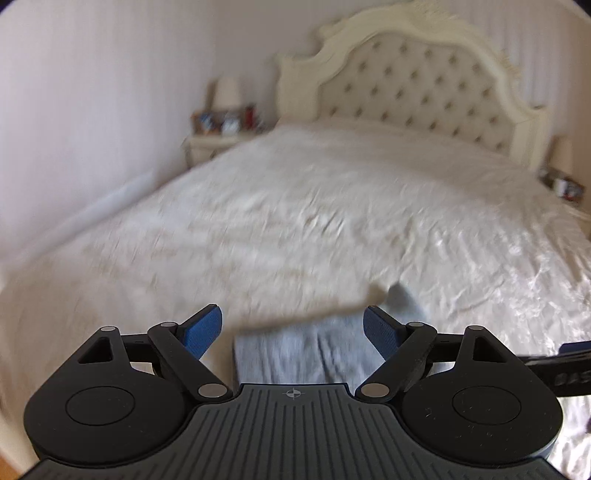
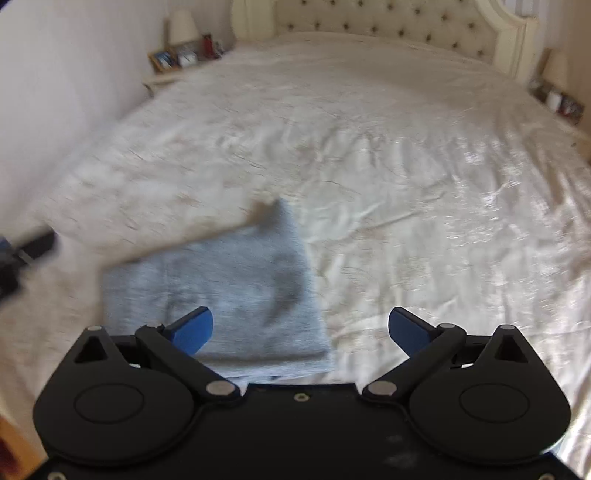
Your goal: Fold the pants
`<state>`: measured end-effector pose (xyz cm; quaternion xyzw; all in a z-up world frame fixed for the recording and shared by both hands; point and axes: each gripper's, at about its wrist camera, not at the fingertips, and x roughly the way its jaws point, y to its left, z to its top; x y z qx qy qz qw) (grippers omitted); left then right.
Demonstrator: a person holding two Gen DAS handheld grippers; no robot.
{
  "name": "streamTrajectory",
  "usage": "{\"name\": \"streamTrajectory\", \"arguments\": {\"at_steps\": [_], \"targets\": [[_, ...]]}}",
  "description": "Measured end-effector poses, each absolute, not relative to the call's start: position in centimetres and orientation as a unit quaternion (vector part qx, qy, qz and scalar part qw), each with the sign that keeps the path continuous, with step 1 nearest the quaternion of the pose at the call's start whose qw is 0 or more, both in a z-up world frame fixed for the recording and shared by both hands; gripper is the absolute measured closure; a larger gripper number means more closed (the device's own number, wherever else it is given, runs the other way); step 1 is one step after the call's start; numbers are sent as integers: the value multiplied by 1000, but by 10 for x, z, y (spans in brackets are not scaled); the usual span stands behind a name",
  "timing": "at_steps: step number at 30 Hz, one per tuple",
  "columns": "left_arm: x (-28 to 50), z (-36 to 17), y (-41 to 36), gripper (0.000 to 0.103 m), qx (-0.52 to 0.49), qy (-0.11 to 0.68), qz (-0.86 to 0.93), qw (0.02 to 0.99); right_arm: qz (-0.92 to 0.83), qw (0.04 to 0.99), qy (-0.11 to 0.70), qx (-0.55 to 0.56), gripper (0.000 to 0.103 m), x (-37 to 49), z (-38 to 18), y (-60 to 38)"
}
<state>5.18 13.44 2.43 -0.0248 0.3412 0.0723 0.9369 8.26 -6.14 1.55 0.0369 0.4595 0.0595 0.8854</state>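
Right wrist view: both grippers point(image 2: 300, 328) point(image 1: 293, 326) hang released above the folded pants point(image 2: 221, 280). One peaked corner point(image 2: 275, 210) could flop and undo the fold.

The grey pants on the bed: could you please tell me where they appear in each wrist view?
Left wrist view: the grey pants lie low at centre, between the open left gripper fingers.
Right wrist view: the pants lie left of centre, past the open right gripper.
Shared landmark: the tufted headboard at the top.
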Motion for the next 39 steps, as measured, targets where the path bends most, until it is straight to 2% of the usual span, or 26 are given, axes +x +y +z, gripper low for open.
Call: {"name": "streamTrajectory", "arguments": {"at_steps": [5, 9, 25, 39], "targets": [[45, 15, 120, 20, -25, 451, 91, 887, 89, 870, 482, 52, 0, 72, 23, -79], [33, 7, 108, 20, -23, 492, 123, 862, 100, 863, 490, 78, 0, 59, 25, -94], [45, 21, 78, 20, 20, 508, 152, 848, 174, 870, 456, 77, 0, 45, 48, -112], [47, 22, 49, 20, 50, 522, 152, 838, 175, 861, 463, 114, 0, 54, 47, -141]]}}
